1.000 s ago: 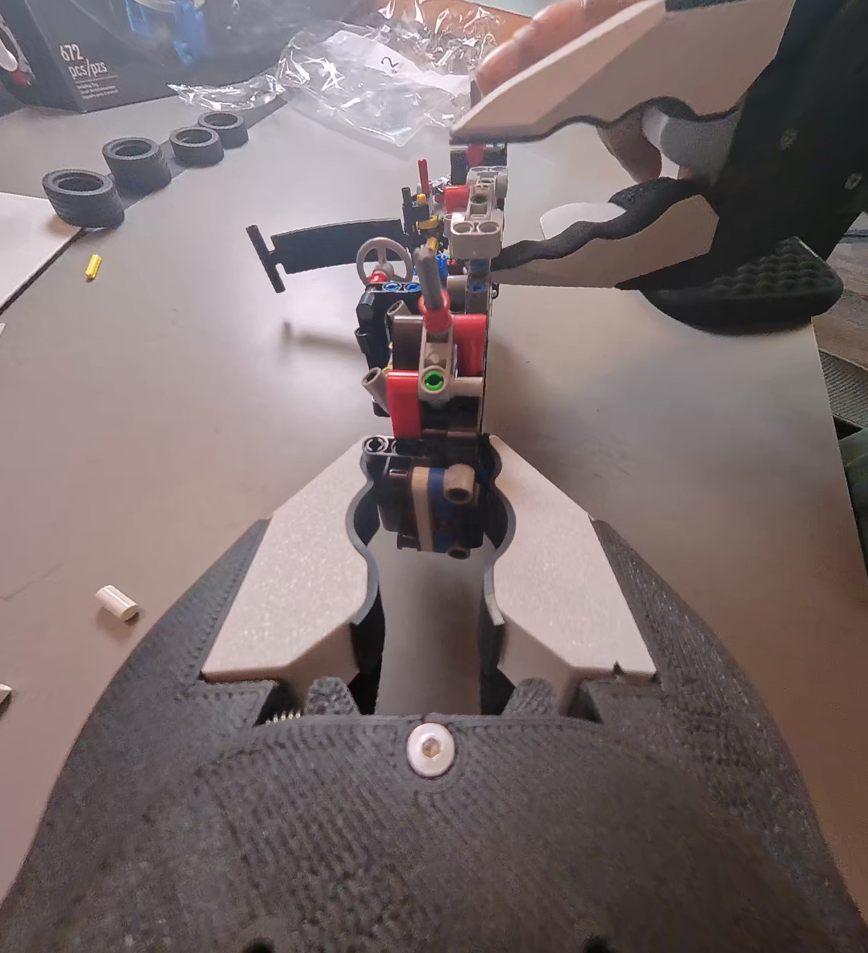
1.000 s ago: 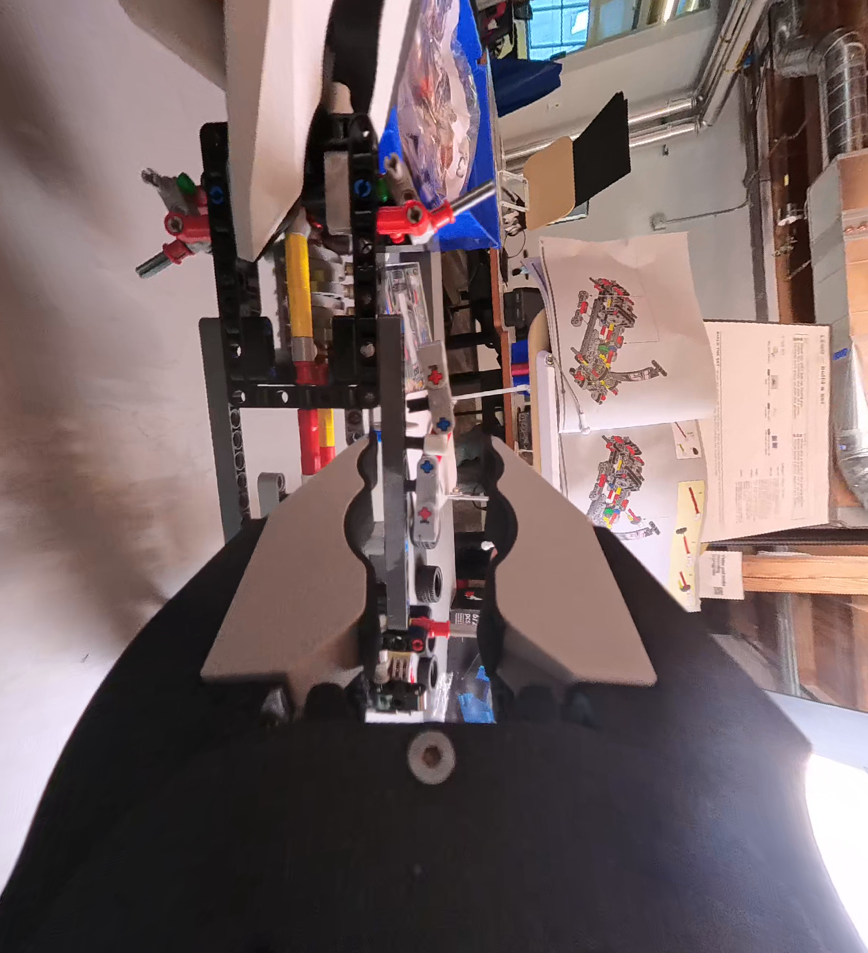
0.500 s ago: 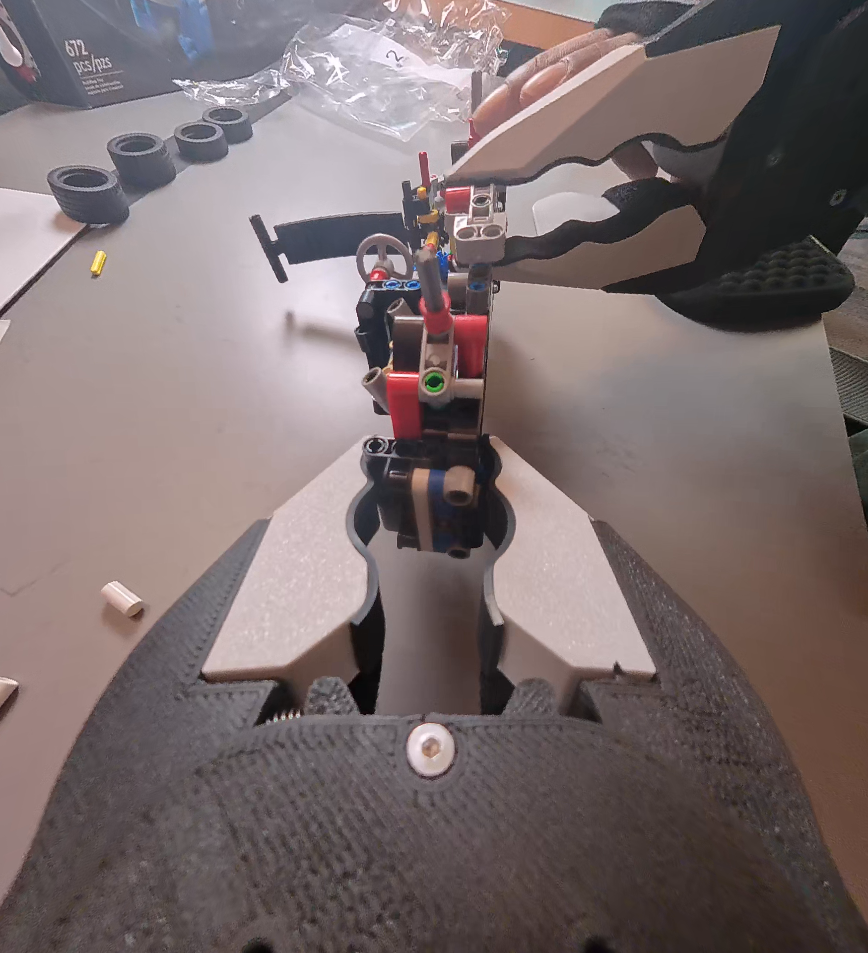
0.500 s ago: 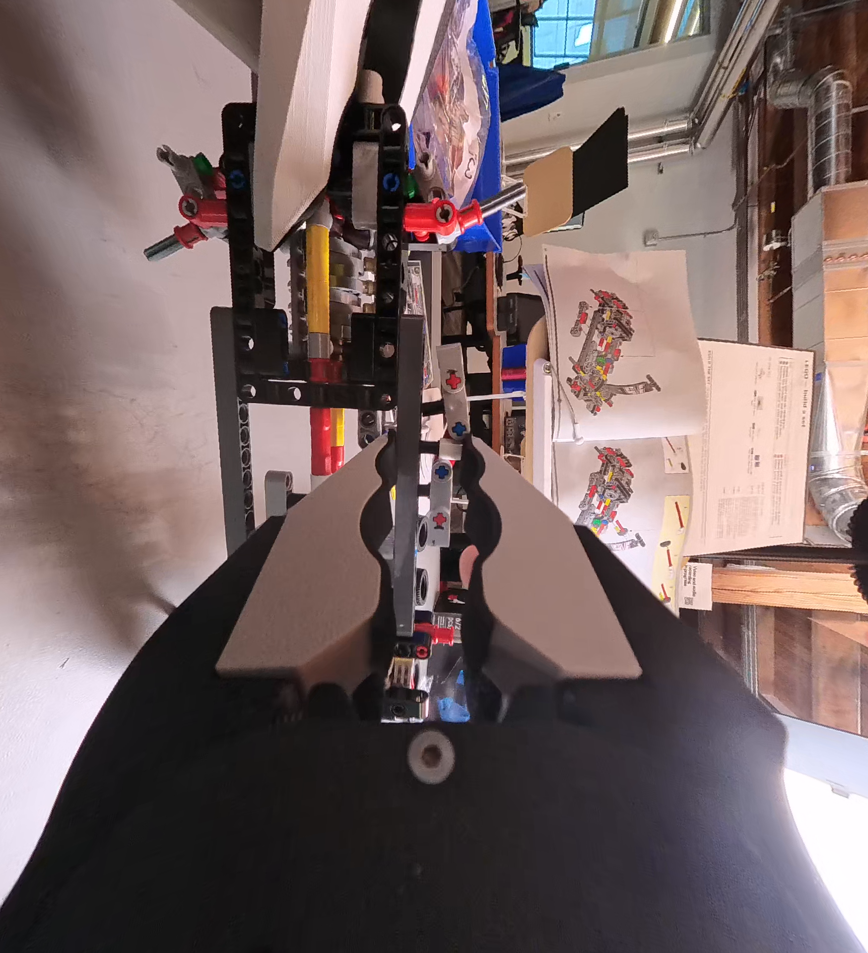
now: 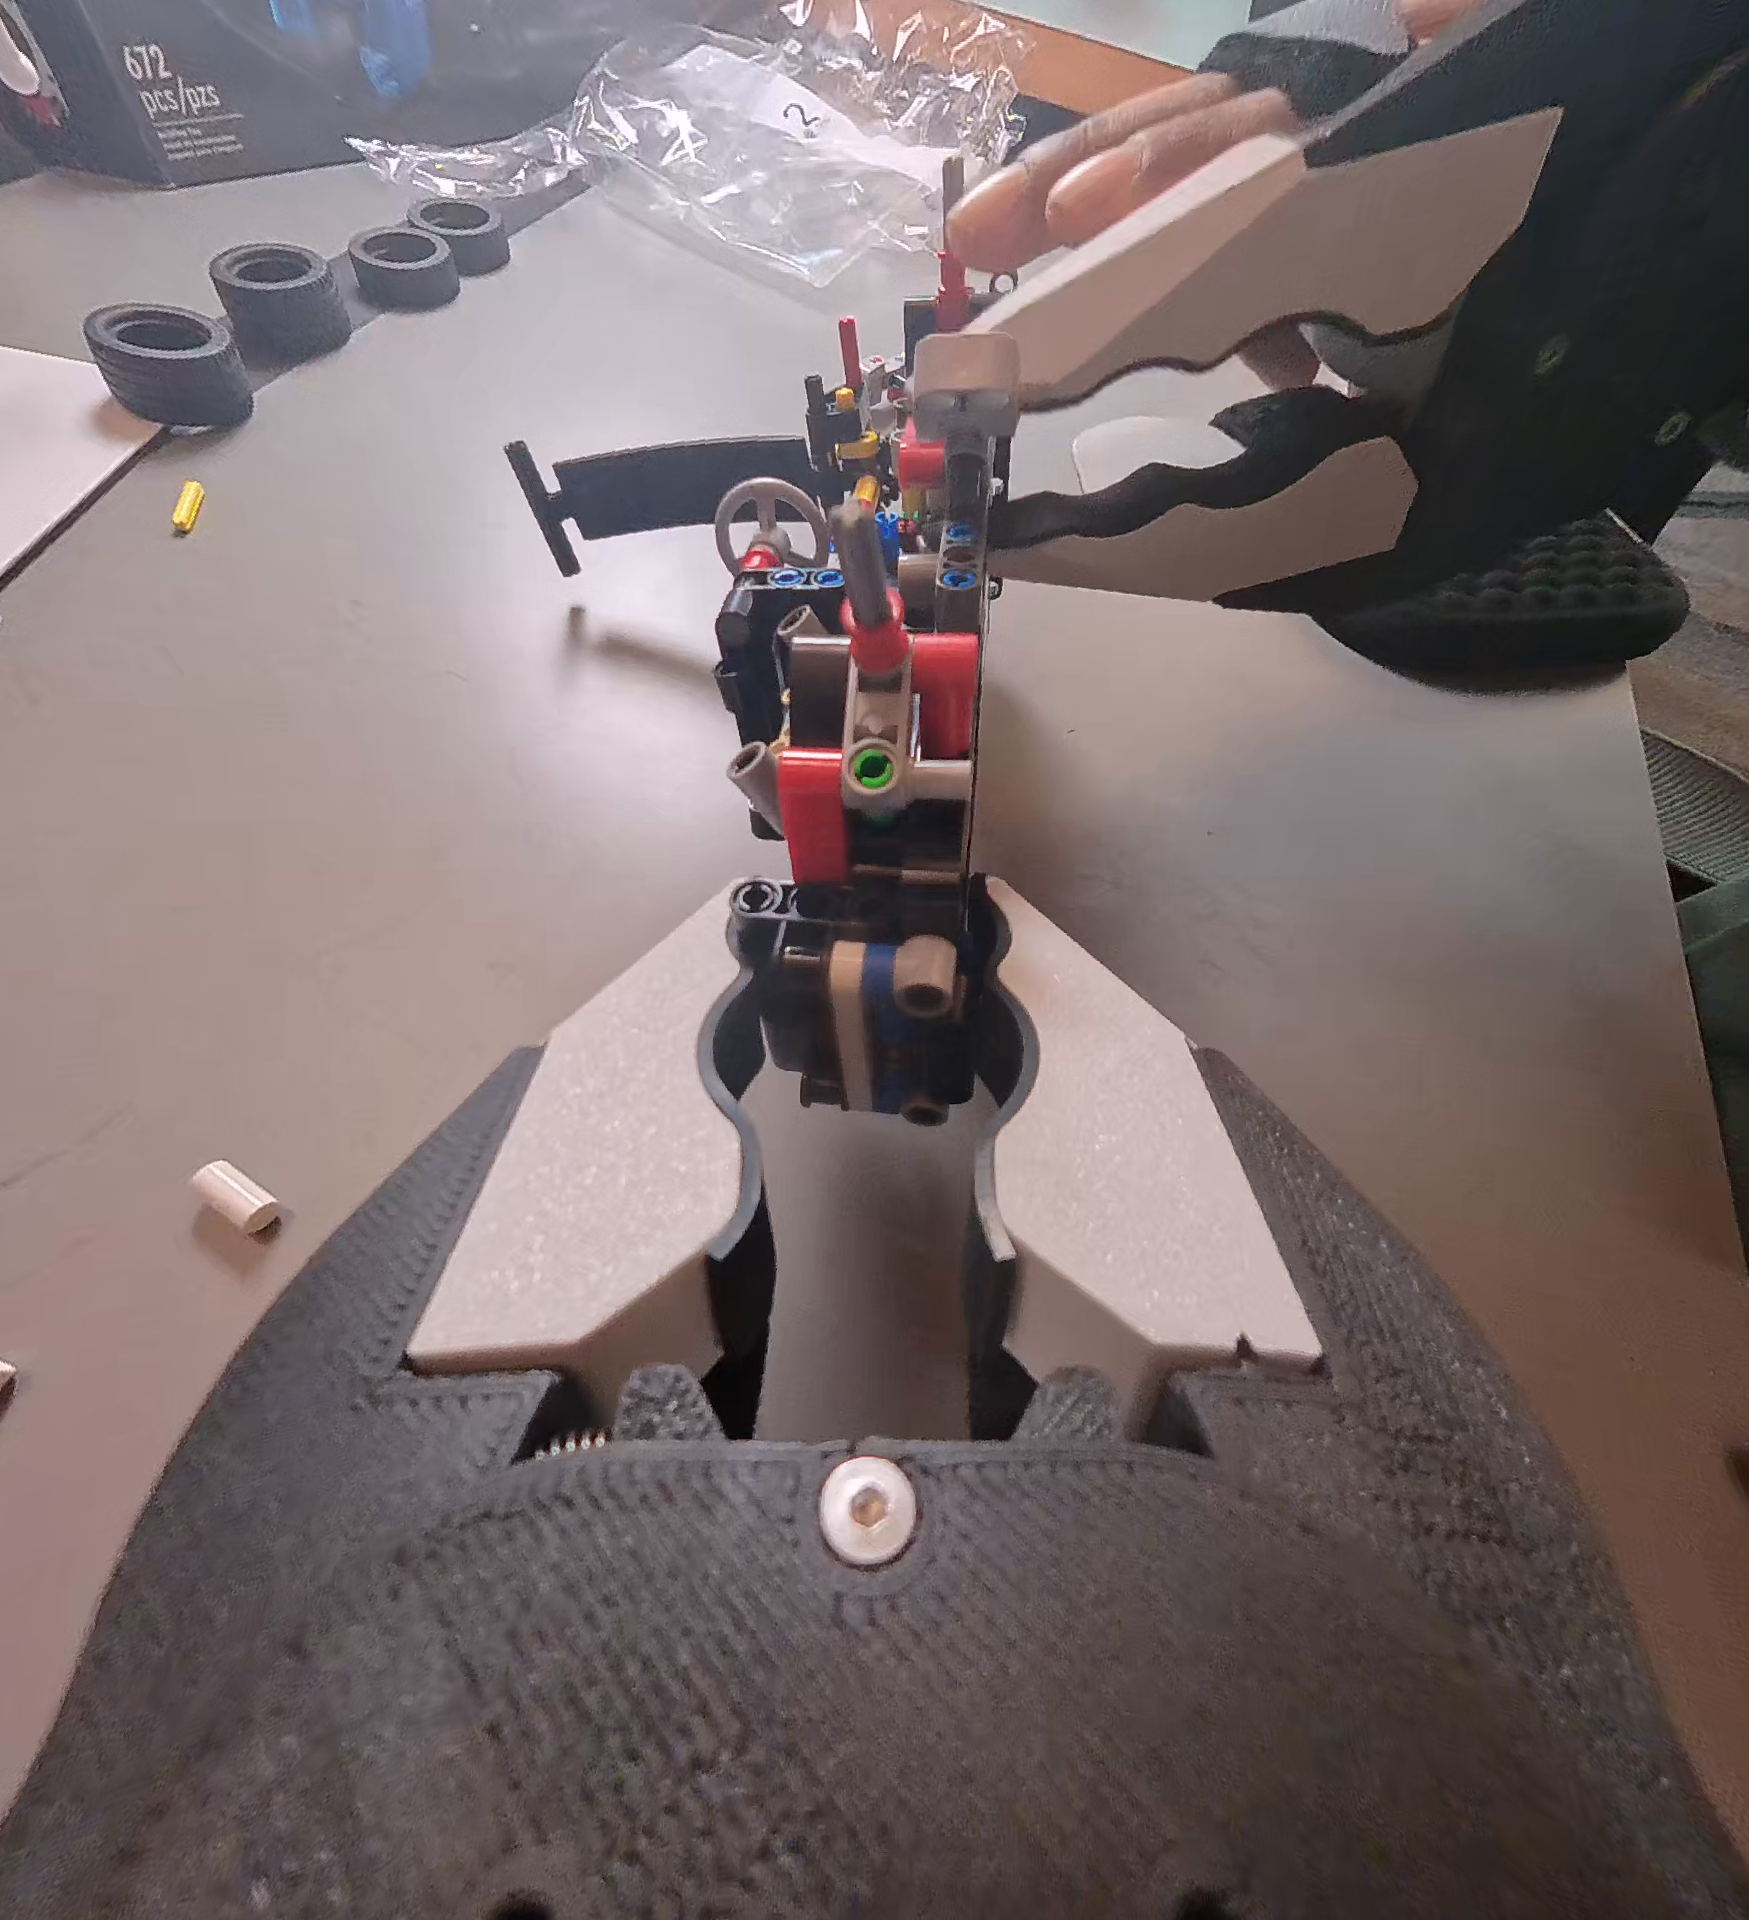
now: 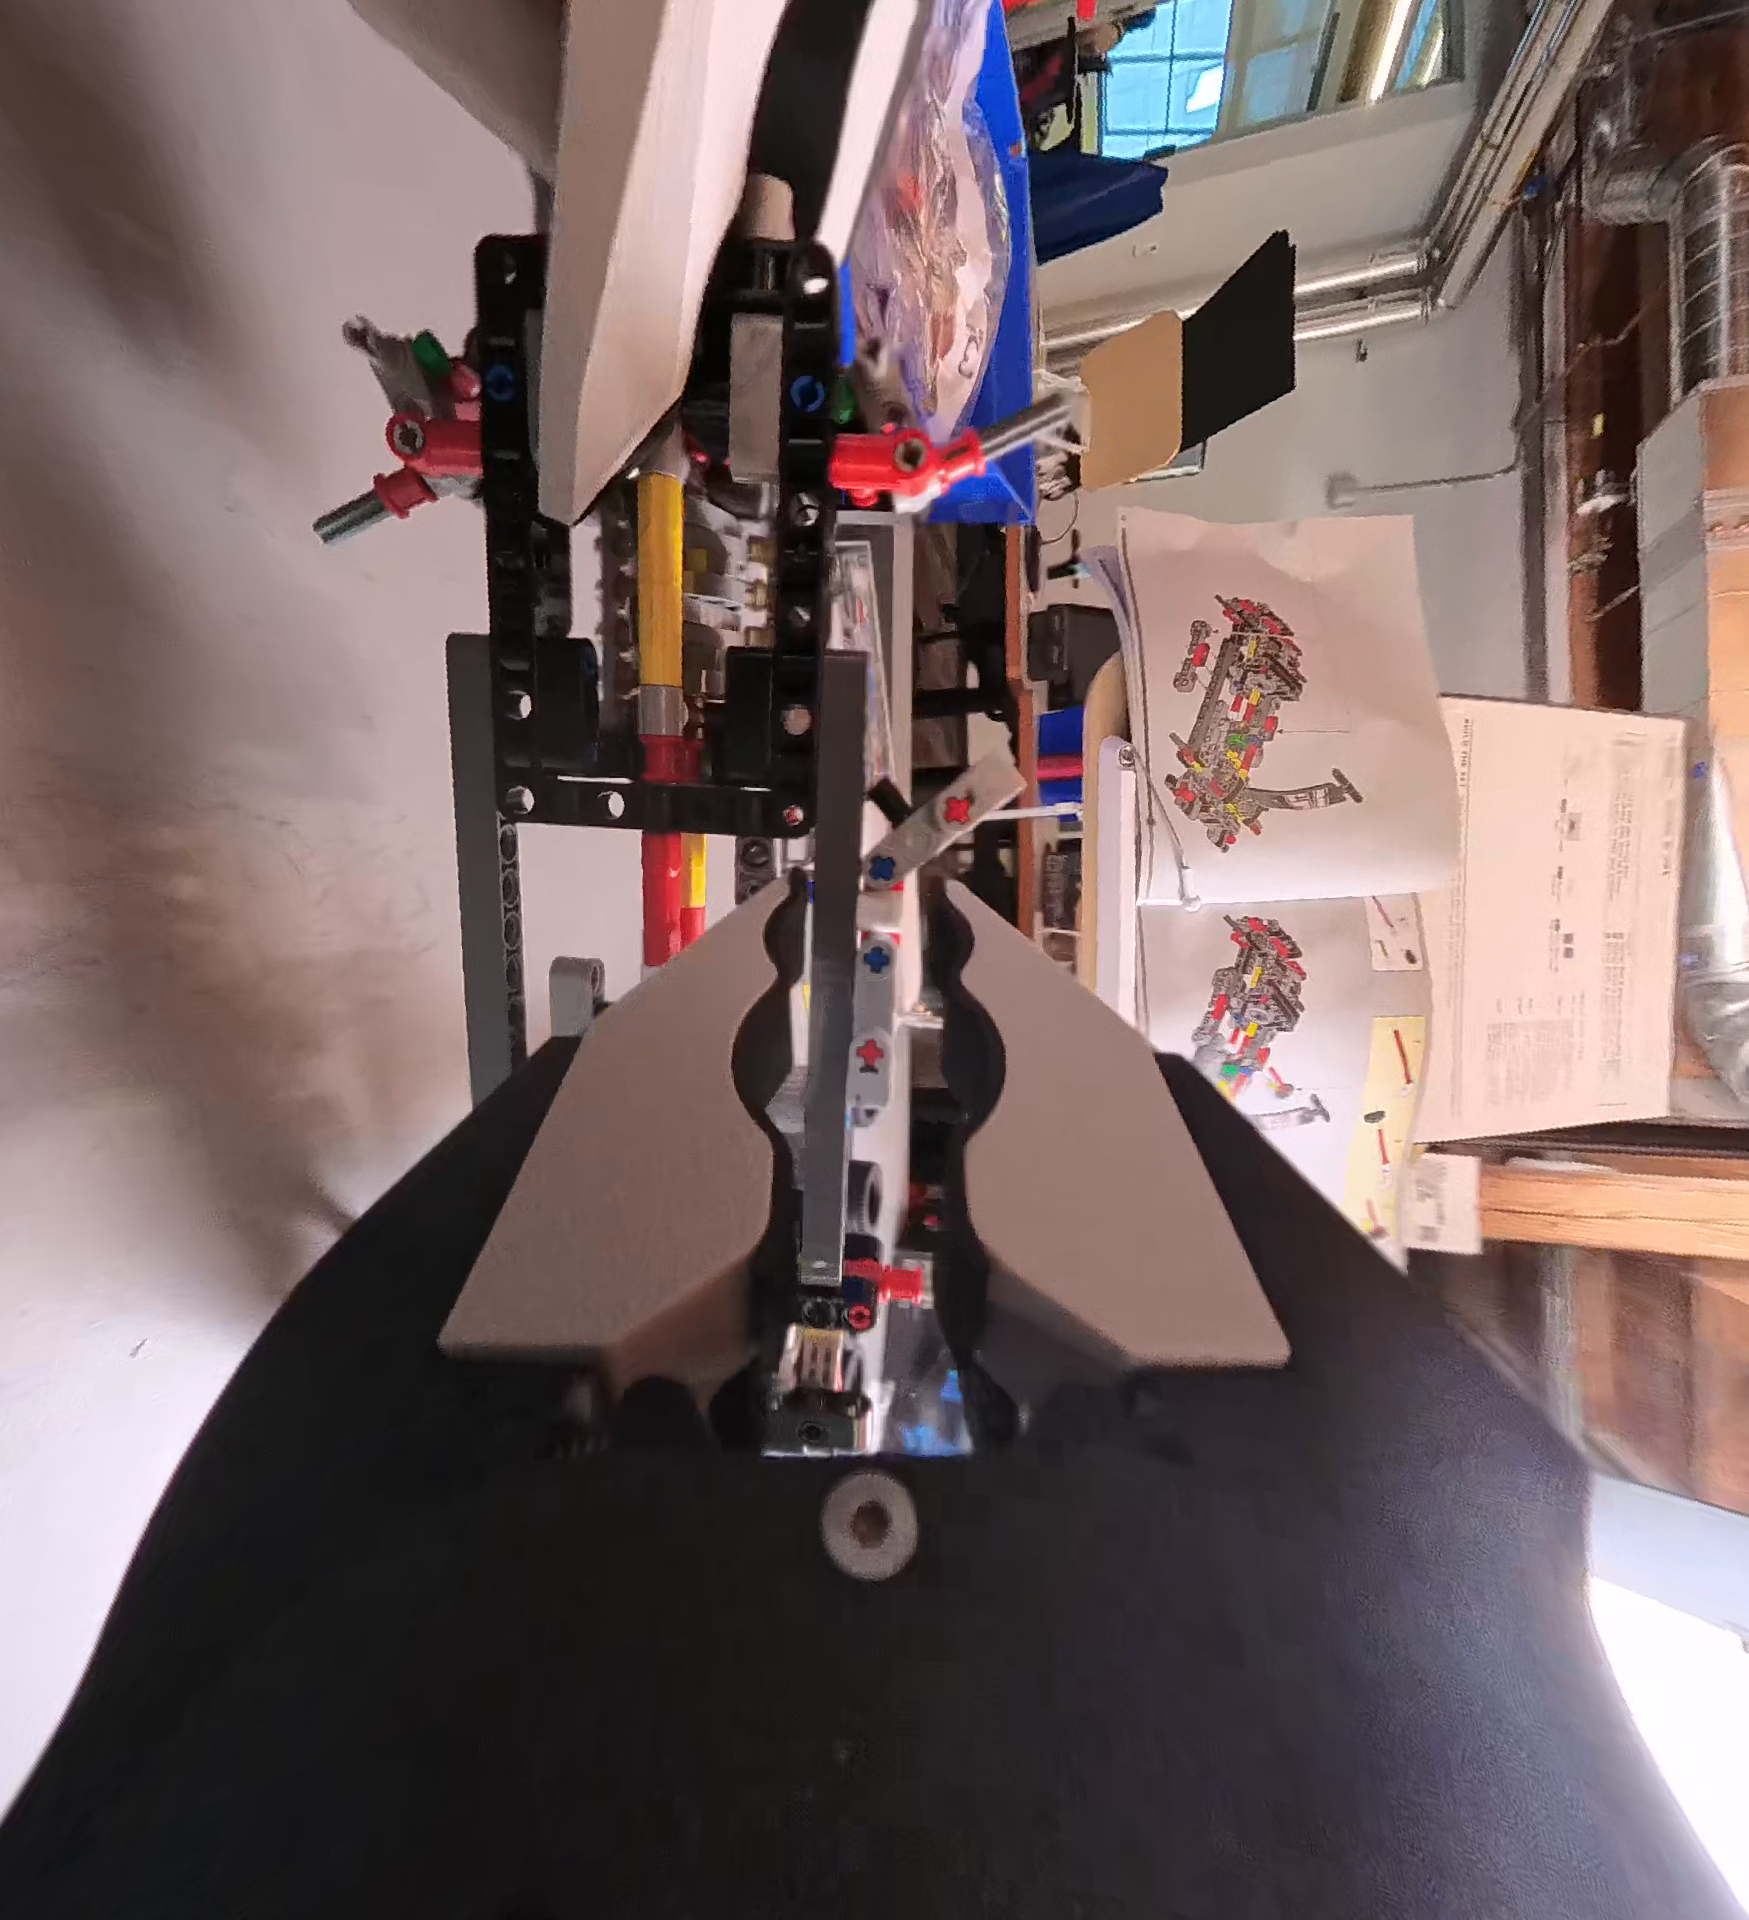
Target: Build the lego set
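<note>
1. Left wrist view: the left tool [image 5: 865,997] pinches the near end of the chassis [image 5: 875,727], held on edge above the worktop [image 5: 330,727].
2. The right tool [image 6: 865,1039] is closed on the far end, around a grey beam [image 6: 823,1091].
3. It looks light and stiff, but its pins may pop; grip the black frame beams.
4. The far end is blurred, so its contact is unclear.

Left gripper [image 5: 865,1023]: black textured printed body, grey wedge fingers [image 5: 589,1174] with scalloped dark-edged inner faces, one silver screw [image 5: 867,1509]. Right gripper [image 6: 870,1049]: same build.
</note>
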